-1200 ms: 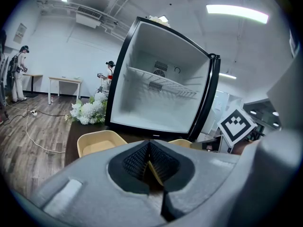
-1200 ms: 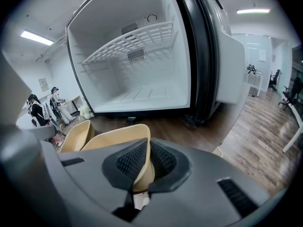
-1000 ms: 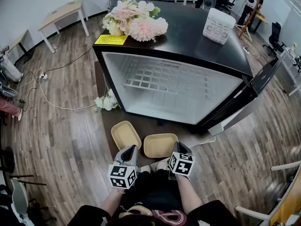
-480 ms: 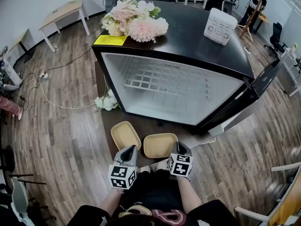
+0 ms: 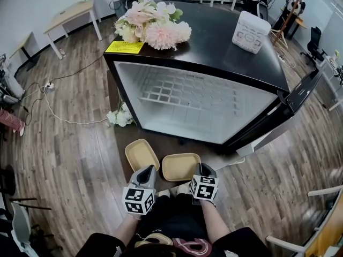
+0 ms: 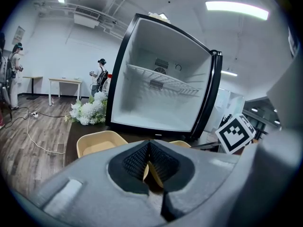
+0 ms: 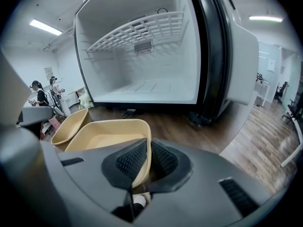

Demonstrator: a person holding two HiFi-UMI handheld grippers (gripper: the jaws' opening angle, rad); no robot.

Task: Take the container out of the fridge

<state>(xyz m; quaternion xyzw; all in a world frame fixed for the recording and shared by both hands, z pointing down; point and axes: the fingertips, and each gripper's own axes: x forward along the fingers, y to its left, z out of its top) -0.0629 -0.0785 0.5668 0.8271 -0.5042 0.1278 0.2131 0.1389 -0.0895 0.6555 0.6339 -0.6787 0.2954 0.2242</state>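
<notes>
Fridge: door swung wide, and the cavity holds only its wire shelf, so I judge the removal itself done. Right container: tan, shallow and open-topped, lying on the dark surface just in front of the fridge. Left container: its twin, just beside it on the same surface, with a narrow gap between the two. My right tool: clamped on the near rim of the right container, the thin wall pinched between the ribbed pads. My left tool: jaws drawn together on a tan sliver that I take to be the near corner of the left container, though where it joins that container is hidden under the tool's body. Step in hand, as I judge it: letting go cleanly. Method: I make sure each base sits flat on the surface before I loosen anything. I spread the jaws fully so neither pad drags the rim, then draw each tool straight back along its own line, not up or sideways. Handling note: these look light and thin-walled, so a pad that catches would likely tip or slide one into its neighbour. Releasing one tool at a time keeps that in check.
</notes>
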